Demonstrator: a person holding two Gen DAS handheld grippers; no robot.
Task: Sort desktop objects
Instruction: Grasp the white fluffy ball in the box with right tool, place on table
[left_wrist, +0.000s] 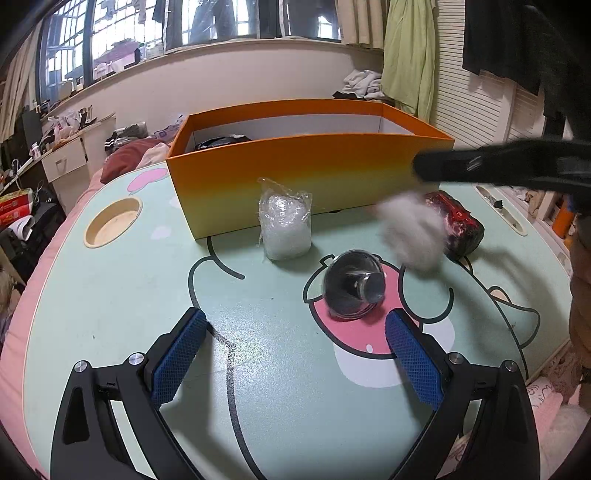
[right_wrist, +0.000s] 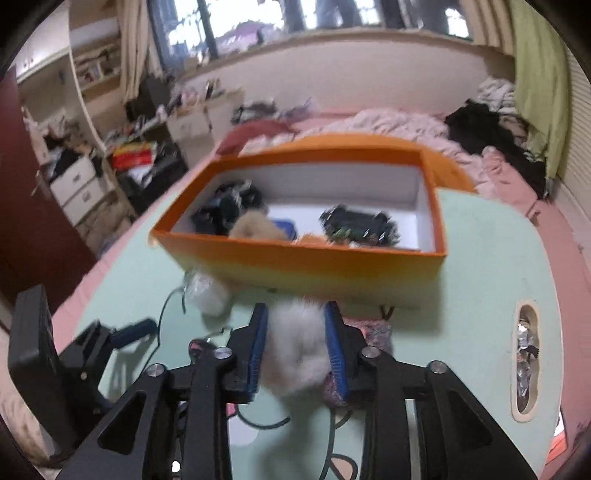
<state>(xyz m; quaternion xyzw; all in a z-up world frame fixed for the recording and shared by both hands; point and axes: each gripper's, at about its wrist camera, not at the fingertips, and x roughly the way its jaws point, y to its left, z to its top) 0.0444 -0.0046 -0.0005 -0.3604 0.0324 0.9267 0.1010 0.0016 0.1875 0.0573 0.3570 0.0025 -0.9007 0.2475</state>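
My right gripper (right_wrist: 297, 314) is shut on a white fluffy ball (right_wrist: 297, 347) and holds it above the table, in front of the orange box (right_wrist: 295, 264). In the left wrist view the ball (left_wrist: 412, 230) hangs blurred under the right gripper's arm. My left gripper (left_wrist: 295, 325) is open and empty, low over the table. A clear suction cup (left_wrist: 352, 284) lies just ahead of its right finger. A clear plastic bag of white material (left_wrist: 284, 221) stands against the box (left_wrist: 295, 177). A red and black packet (left_wrist: 456, 223) lies behind the ball.
The orange box holds dark items, a tan fluffy ball (right_wrist: 255, 227) and a black gadget (right_wrist: 358, 225). The green cartoon table (left_wrist: 147, 295) has a round cup recess (left_wrist: 112, 221) at left and a slot (right_wrist: 524, 358) at right. Bedding and clutter surround it.
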